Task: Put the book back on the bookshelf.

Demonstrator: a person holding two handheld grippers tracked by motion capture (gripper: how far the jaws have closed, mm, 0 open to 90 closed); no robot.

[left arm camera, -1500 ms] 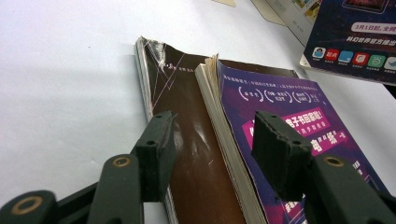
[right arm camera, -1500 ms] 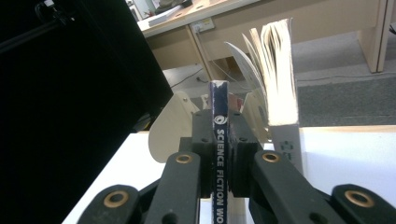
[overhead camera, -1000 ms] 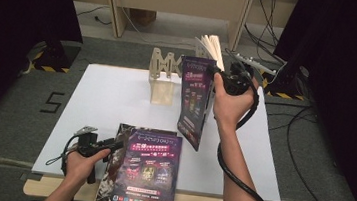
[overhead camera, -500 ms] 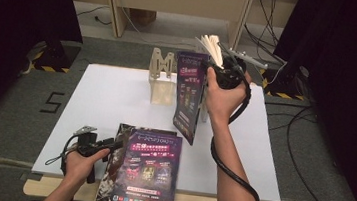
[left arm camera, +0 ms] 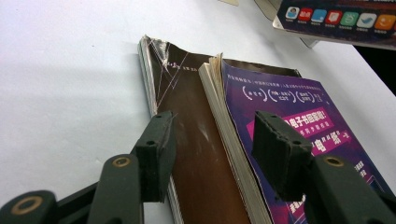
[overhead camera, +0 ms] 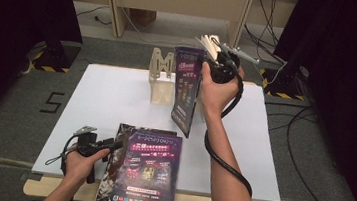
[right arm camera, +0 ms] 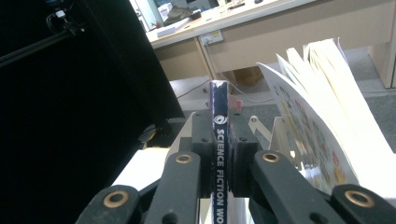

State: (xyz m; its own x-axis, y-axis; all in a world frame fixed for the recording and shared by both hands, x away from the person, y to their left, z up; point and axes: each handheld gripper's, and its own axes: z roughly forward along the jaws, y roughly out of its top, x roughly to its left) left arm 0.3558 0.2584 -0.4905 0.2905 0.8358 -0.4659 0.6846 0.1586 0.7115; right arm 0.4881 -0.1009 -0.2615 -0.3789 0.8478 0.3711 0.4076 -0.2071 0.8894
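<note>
Compared with a second ago, I note the right gripper [overhead camera: 216, 63] has carried its magazine [overhead camera: 186, 94] leftward, now hanging just beside the wooden rack [overhead camera: 161, 81], pages fanned at the top. Its jaws are clenched on the spine, confirmed in the right gripper view [right arm camera: 219, 154]. The left gripper [overhead camera: 111, 146] has not moved; its jaws stand released, straddling the left edge of the stack [left arm camera: 224, 154] at the table's [overhead camera: 106, 98] near edge. Count: three magazines, one held and two stacked; one rack; two grippers.
</note>
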